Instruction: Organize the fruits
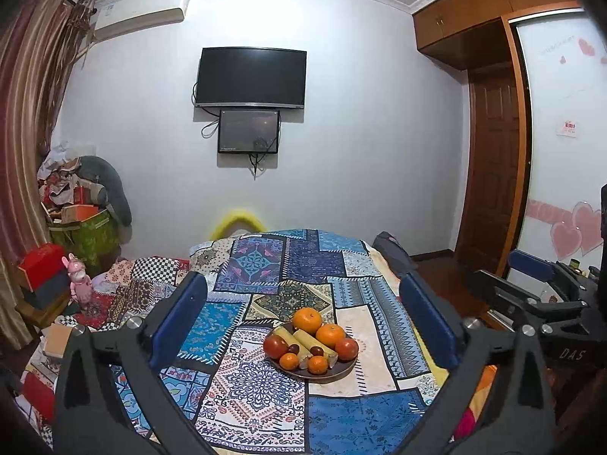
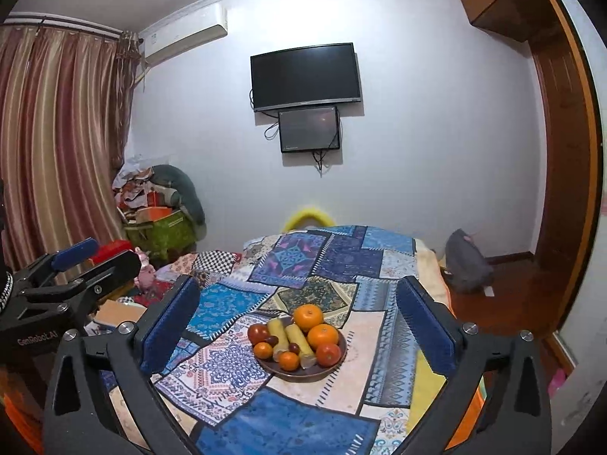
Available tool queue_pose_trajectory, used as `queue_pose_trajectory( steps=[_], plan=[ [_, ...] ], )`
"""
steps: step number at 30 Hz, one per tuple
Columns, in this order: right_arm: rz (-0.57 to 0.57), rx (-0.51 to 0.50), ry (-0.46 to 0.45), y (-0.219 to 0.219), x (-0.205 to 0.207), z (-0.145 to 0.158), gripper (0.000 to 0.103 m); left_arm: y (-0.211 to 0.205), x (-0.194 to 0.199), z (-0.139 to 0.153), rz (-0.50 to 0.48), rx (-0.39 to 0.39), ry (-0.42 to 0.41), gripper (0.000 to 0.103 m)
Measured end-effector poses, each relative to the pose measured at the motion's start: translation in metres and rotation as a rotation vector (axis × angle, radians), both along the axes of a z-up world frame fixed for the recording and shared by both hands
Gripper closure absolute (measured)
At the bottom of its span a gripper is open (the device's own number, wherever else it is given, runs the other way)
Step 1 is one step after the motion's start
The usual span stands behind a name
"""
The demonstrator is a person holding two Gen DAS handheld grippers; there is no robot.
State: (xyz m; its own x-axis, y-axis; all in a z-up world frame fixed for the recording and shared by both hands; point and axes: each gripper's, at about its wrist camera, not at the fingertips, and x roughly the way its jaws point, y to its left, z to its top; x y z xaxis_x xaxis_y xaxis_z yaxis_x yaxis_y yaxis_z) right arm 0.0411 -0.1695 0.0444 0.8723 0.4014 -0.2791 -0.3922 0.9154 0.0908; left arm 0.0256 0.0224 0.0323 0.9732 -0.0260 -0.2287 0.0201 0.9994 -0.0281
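We hold the left gripper (image 1: 303,311) w/ jaws spread wide, nothing between them; its blue pads (image 1: 178,320) frame the scene. The right gripper (image 2: 299,320) is likewise wide open and empty, held just beside the left one at about the same height; each shows in the other's view.

Ahead of both grippers, between the fingertips & a bit below, sits a dark plate (image 1: 341,373) on the patchwork cloth (image 1: 265,386). L to R across the plate from the left gripper: a red tomato (image 1: 275,345), a small orange (image 1: 289,361) nearer us, two pale yellow cane-like sticks (image 1: 303,341) lying diagonally w/ small dark red fruits (image 1: 316,350) by them, another small orange (image 1: 317,364) at the near rim, a big orange (image 1: 307,320) at the far side, a second big orange (image 1: 330,335) touching it, then a red tomato (image 1: 346,349) at the right edge. Neither gripper touches the plate or the fruit.

Far ahead, a TV (image 1: 250,77) hangs on the wall.
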Motion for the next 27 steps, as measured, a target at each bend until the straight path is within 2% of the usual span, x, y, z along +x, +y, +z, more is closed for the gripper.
queue_pose_trajectory(
  steps=[27],
  plan=[
    [-0.009,0.034,-0.017,-0.009,-0.010,0.006,0.000,-0.004,-0.005,0.003,-0.005,-0.001,-0.010,0.000]
  ],
)
